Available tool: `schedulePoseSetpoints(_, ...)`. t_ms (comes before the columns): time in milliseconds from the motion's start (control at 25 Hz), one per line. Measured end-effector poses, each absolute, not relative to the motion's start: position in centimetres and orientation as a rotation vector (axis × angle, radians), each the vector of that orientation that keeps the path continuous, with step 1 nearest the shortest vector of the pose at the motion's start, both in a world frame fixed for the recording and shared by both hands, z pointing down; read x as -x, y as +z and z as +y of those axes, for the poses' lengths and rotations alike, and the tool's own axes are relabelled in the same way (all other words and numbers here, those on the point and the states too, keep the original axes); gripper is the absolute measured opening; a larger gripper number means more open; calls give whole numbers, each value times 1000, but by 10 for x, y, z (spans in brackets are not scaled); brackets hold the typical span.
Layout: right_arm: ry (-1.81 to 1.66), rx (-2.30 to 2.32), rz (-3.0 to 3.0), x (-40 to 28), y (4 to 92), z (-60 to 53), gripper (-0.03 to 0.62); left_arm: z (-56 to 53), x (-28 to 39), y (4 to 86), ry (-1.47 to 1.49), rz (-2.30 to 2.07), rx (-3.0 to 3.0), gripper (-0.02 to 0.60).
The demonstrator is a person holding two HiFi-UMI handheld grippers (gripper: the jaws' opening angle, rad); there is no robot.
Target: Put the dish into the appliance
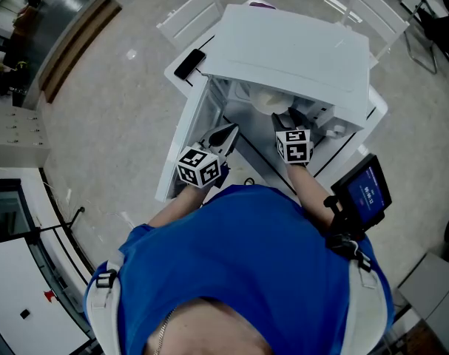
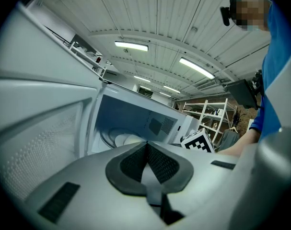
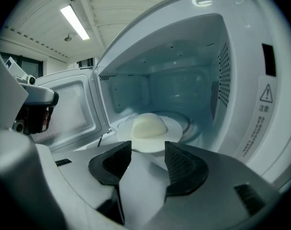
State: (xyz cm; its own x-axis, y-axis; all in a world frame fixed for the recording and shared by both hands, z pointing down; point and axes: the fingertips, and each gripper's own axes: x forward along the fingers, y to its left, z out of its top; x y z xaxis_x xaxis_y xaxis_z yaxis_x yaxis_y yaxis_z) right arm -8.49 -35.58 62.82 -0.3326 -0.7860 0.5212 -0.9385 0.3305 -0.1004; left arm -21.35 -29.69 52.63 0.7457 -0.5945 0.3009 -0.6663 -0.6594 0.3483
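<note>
The white microwave (image 1: 283,50) stands with its door (image 3: 73,109) swung wide to the left. Inside, a white plate (image 3: 176,128) carrying a pale domed bun (image 3: 147,126) rests on the glass turntable (image 3: 195,131). My right gripper (image 3: 147,147) is open at the cavity mouth, its pads on either side of the plate's near rim without closing on it. My left gripper (image 2: 146,145) is shut and empty, held low in front of the door (image 2: 40,123). From above, both grippers (image 1: 225,135) (image 1: 291,117) point into the opening, with the dish (image 1: 268,100) just beyond.
The microwave sits on a white table (image 1: 176,139) with a dark phone (image 1: 189,63) at its back left corner. White chairs (image 1: 191,13) (image 1: 372,9) stand behind it. A small screen (image 1: 365,191) hangs at the person's right side. Shelving (image 2: 207,114) stands further off.
</note>
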Motion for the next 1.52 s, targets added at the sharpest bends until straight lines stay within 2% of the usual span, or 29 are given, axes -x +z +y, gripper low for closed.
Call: schedulePoseSetpoints(1520,534,-1490,-2150,86,633,-410,190,-310,215,534,268,-982,-2483,6)
